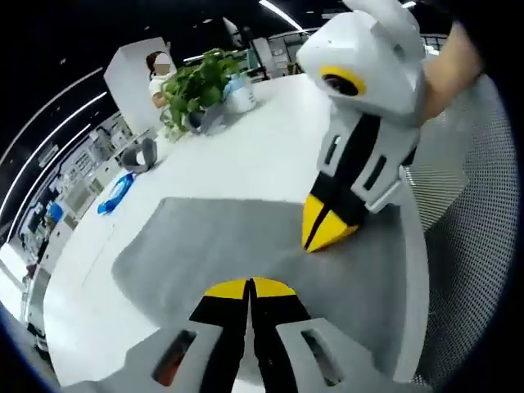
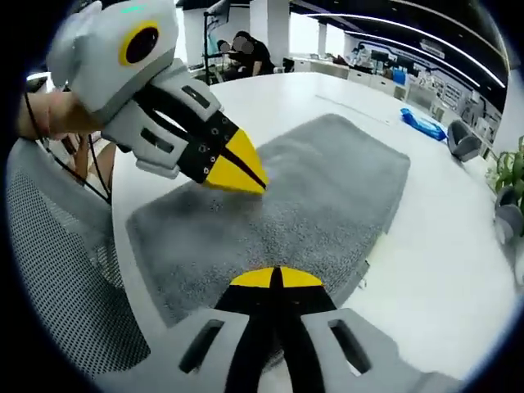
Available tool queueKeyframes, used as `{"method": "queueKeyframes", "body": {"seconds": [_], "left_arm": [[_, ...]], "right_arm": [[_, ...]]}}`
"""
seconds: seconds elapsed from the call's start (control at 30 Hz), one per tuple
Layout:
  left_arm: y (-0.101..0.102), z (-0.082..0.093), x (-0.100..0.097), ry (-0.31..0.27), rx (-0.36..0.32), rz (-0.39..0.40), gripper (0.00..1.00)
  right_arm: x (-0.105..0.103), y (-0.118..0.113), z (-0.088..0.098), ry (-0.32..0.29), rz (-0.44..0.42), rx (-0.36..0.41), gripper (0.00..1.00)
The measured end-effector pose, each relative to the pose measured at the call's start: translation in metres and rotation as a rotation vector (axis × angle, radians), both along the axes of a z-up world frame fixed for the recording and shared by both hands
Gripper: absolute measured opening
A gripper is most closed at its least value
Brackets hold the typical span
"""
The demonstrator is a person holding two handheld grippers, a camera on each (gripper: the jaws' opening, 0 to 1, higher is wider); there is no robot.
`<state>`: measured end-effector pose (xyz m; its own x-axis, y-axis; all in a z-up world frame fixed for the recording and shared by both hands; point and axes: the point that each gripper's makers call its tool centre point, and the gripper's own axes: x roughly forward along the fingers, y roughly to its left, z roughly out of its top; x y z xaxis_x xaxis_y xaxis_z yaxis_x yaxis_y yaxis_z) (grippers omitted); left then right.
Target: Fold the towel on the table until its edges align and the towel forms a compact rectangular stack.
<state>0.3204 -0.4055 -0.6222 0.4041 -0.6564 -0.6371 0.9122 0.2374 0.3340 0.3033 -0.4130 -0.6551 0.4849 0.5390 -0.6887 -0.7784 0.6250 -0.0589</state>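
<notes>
**Towel flat on the white table, both claws pressed together over it**

Towel (image 1: 246, 246), grey and fuzzy, lies spread in one layer on the white table (image 1: 246, 155), its near edge close to the table's rim. In the left gripper view the left gripper (image 1: 248, 288) hangs over the towel's near part with its yellow-tipped jaws together, nothing between them. The right gripper (image 1: 321, 229) comes in from the right, tips together and down at the cloth. In the right gripper view the right gripper (image 2: 276, 278) is likewise pinched together above the towel (image 2: 327, 188), with the left gripper (image 2: 237, 173) pointing down onto it from the left. Further off stand a potted plant (image 1: 196, 86), a blue object (image 1: 117, 192) and a mesh chair (image 2: 57, 270).
</notes>
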Motion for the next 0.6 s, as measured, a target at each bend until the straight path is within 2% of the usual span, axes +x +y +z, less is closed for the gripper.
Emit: {"method": "queueKeyframes", "body": {"seconds": [0.07, 0.1, 0.17, 0.2, 0.23, 0.27, 0.3, 0.33, 0.4, 0.47, 0.57, 0.6], "left_arm": [[-0.008, -0.012, -0.011, 0.035, 0.03, -0.034, 0.01], [-0.007, -0.024, -0.017, 0.037, 0.087, -0.071, 0.01], [-0.002, -0.038, -0.019, -0.006, 0.155, -0.1, 0.01], [-0.011, -0.029, -0.015, -0.083, 0.08, -0.138, 0.01], [-0.005, -0.032, -0.016, -0.037, 0.075, -0.103, 0.01], [-0.004, -0.03, -0.015, 0.012, 0.021, -0.069, 0.01], [-0.004, -0.03, -0.014, 0.037, -0.016, -0.046, 0.01], [-0.004, -0.029, -0.013, 0.038, -0.03, -0.045, 0.01], [-0.003, -0.03, -0.013, 0.028, -0.025, -0.06, 0.01], [-0.004, -0.03, -0.015, 0.012, -0.014, -0.069, 0.01], [-0.005, -0.03, -0.015, 0.001, -0.002, -0.082, 0.01], [-0.005, -0.029, -0.014, 0.004, -0.002, -0.082, 0.01]], "right_arm": [[-0.001, 0.0, 0.0, -0.038, 0.059, -0.037, 0.0], [-0.002, 0.001, 0.0, -0.046, 0.081, -0.047, 0.0], [-0.002, 0.002, 0.001, -0.058, 0.135, -0.055, 0.0], [-0.002, 0.0, 0.001, -0.054, 0.136, -0.065, 0.0], [-0.003, 0.0, 0.003, -0.049, 0.154, -0.061, 0.0], [-0.005, -0.001, 0.003, -0.047, 0.171, -0.064, 0.0], [-0.009, -0.003, 0.004, -0.043, 0.19, -0.07, 0.0], [-0.013, -0.003, 0.003, -0.043, 0.23, -0.085, 0.0], [-0.025, -0.007, 0.004, -0.068, 0.333, -0.142, 0.0], [-0.038, -0.014, 0.002, -0.051, 0.396, -0.178, 0.0], [-0.051, -0.021, 0.002, -0.015, 0.414, -0.177, 0.0], [-0.059, -0.023, 0.002, -0.013, 0.445, -0.187, 0.0]]}}
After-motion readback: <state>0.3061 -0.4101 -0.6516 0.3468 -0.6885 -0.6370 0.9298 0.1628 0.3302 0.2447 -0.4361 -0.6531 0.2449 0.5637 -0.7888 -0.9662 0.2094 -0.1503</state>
